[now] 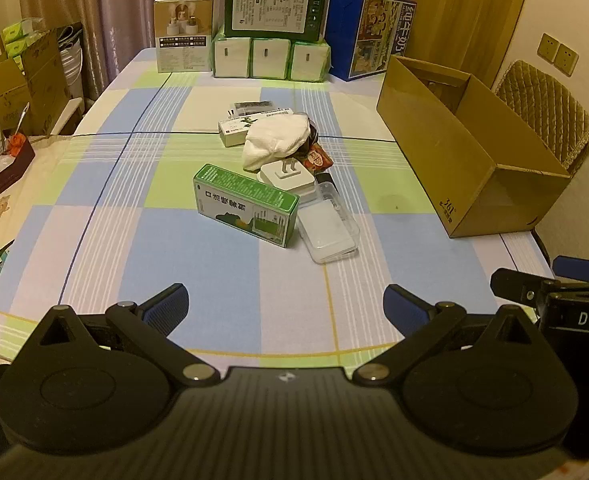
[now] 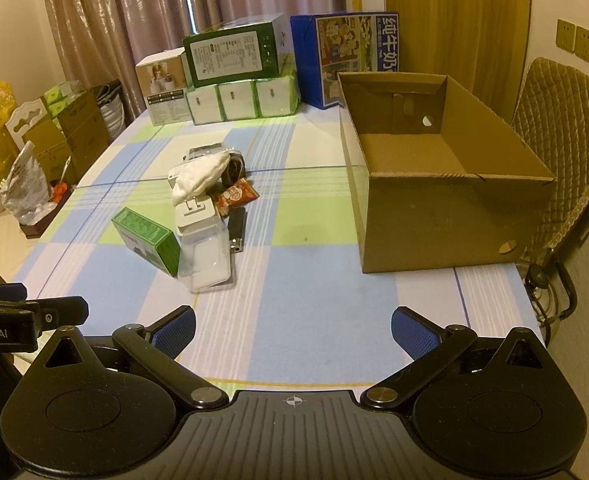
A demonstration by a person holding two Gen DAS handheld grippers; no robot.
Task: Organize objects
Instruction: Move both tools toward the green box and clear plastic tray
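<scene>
A pile of small items lies mid-table: a green box [image 1: 246,204] [image 2: 148,240], a clear plastic case [image 1: 328,226] [image 2: 206,258], a white plug adapter [image 1: 288,176] [image 2: 196,212], a white cloth [image 1: 276,138] [image 2: 202,178], a red snack packet [image 1: 319,158] [image 2: 236,196], a black stick-shaped object [image 2: 237,230] and a white carton [image 1: 234,128]. An open cardboard box [image 1: 466,148] [image 2: 434,172] stands to the right, nothing visible inside. My left gripper [image 1: 284,308] is open near the table's front edge, holding nothing. My right gripper [image 2: 294,330] is also open and holds nothing.
Stacked cartons stand along the table's far edge: a beige one [image 1: 184,32], a green one [image 1: 274,6] on tissue packs [image 1: 270,58], a blue milk carton [image 1: 368,34]. A padded chair [image 2: 562,140] is behind the cardboard box. Boxes and bags [image 1: 22,88] crowd the left.
</scene>
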